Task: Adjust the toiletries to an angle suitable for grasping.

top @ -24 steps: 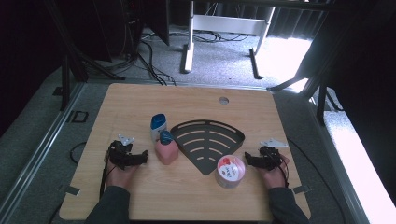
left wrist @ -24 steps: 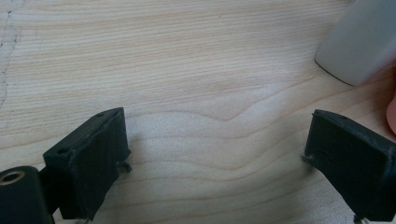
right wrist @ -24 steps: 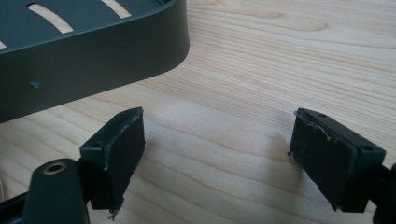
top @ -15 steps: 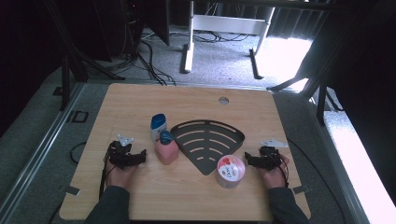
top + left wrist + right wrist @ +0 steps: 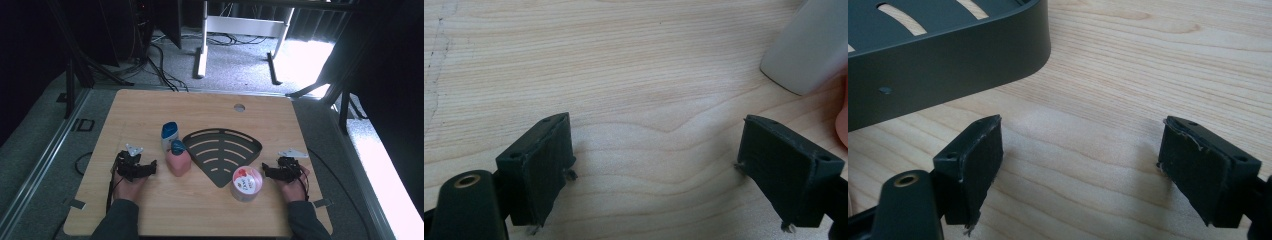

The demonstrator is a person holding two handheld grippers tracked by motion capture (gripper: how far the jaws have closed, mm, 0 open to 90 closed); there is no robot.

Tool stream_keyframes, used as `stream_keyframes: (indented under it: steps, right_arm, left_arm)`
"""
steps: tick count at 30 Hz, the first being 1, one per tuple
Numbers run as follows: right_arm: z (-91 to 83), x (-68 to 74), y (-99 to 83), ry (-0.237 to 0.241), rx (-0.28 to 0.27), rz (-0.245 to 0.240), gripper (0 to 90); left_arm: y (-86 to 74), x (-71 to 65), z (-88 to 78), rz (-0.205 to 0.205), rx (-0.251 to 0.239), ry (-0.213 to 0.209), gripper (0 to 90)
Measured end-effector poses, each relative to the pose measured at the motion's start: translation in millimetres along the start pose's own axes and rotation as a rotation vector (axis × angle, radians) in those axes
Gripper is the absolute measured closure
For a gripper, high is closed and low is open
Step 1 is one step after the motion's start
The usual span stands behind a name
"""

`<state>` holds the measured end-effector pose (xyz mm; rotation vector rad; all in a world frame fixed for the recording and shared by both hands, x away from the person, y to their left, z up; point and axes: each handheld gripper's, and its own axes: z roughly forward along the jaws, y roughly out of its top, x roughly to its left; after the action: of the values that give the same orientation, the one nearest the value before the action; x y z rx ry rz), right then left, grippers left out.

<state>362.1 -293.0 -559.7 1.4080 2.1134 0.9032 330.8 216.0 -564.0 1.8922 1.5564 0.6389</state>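
Observation:
On the wooden table [image 5: 150, 107] my left gripper [image 5: 150, 167] rests near the front left, jaws open and empty, pointing right at a pink bottle with a teal cap [image 5: 178, 159]. Behind that bottle stands a white bottle with a blue cap [image 5: 169, 134]. In the left gripper view the wide-apart jaws frame bare wood, with the white bottle [image 5: 811, 47] at the upper right. My right gripper [image 5: 266, 171] lies at the front right, open and empty, pointing left toward a round pink-lidded tub [image 5: 246, 183]. A dark fan-shaped slotted tray [image 5: 222, 150] sits mid-table; its wall [image 5: 948, 65] crosses the right gripper view.
A small round hole [image 5: 239, 107] is in the table near its back edge. Cables and white desk legs [image 5: 202, 55] lie on the floor beyond the table. Bare wood stretches across the back half and along the front edge.

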Motion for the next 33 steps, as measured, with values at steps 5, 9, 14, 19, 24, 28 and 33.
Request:
stream_keyframes:
  steps: [5, 9, 14, 19, 24, 28, 33]
  right_arm:
    - [-0.1, 0.0, -0.1, 0.001, 0.000, 0.000, 17.5]
    - [-1.3, -0.7, -0.9, -0.002, -0.005, 0.004, 20.6]
    - [-3.0, -1.1, -1.5, -0.010, -0.009, 0.010, 25.8]
    - [-5.7, -0.1, -1.9, -0.002, -0.004, 0.009, 31.1]
    - [-8.1, 2.1, -2.1, 0.010, 0.006, -0.010, 34.7]
    - [-10.1, 4.0, -2.6, 0.018, 0.015, -0.022, 37.1]
    - [-14.8, 8.2, -4.0, 0.038, 0.027, -0.047, 41.1]
  left_arm:
    - [-0.2, 0.3, -0.6, 0.017, -0.003, -0.015, 16.8]
    - [-0.1, -0.3, -0.9, 0.025, 0.001, -0.023, 16.6]
    - [0.4, -2.1, -3.1, 0.025, 0.010, -0.022, 20.1]
    - [0.7, -6.0, -6.4, 0.040, 0.009, -0.038, 26.7]
    - [0.2, -9.5, -10.9, 0.051, 0.004, -0.065, 27.0]
    - [-1.9, -12.3, -16.1, 0.060, -0.001, -0.075, 27.2]
    - [-7.2, -19.7, -30.1, 0.085, -0.026, -0.095, 31.1]
